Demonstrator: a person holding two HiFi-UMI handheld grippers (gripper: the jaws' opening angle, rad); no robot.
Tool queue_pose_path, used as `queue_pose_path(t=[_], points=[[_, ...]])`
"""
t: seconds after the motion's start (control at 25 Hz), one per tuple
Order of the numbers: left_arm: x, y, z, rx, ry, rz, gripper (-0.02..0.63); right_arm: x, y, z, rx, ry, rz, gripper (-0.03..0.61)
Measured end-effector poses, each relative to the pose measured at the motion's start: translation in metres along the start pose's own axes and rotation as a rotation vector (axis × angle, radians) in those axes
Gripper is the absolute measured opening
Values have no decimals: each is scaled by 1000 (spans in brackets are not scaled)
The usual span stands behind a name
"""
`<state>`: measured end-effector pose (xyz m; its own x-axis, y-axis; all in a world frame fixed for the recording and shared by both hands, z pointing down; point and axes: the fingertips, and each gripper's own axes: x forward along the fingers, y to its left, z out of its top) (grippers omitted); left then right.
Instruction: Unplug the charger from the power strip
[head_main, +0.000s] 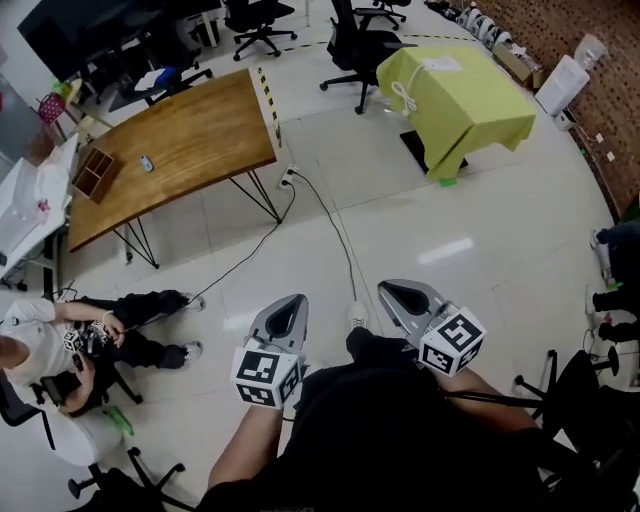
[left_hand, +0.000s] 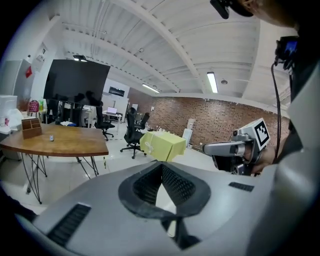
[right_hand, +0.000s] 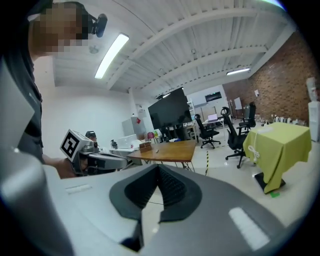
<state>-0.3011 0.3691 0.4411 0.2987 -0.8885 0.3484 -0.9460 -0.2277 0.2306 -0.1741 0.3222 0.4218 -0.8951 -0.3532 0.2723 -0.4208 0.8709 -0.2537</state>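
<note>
In the head view I hold both grippers close in front of my body, side by side above the tiled floor. My left gripper (head_main: 290, 301) and right gripper (head_main: 393, 288) both point forward, jaws together, nothing held. A small white block (head_main: 287, 180), possibly the power strip, lies on the floor by the wooden table's leg, too small to make out a charger. A thin dark cable (head_main: 340, 235) runs from it toward my feet. The left gripper (left_hand: 161, 166) sees the right one (left_hand: 207, 148) beside it. The right gripper (right_hand: 159, 168) sees the left (right_hand: 131, 162).
A wooden table (head_main: 190, 140) stands at the upper left, with a small wooden box on it. A green-draped table (head_main: 465, 95) stands at the upper right and office chairs (head_main: 360, 45) behind it. A person (head_main: 60, 340) sits on the floor at left. Chair bases crowd the right edge.
</note>
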Motion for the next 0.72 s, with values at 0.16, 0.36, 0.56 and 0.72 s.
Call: queue_pose_path(t=[0.16, 0.36, 0.56, 0.72], points=[[65, 5, 22, 35, 9, -60, 6, 6, -61, 9, 20, -35, -74, 2], [126, -9, 51, 67, 49, -112, 6, 7, -121, 37, 46, -91, -105, 2], [200, -27, 79, 89, 67, -156, 6, 0, -185, 60, 46, -150, -127, 2], [249, -41, 95, 85, 56, -190, 6, -15, -229, 60, 56, -158, -167, 2]])
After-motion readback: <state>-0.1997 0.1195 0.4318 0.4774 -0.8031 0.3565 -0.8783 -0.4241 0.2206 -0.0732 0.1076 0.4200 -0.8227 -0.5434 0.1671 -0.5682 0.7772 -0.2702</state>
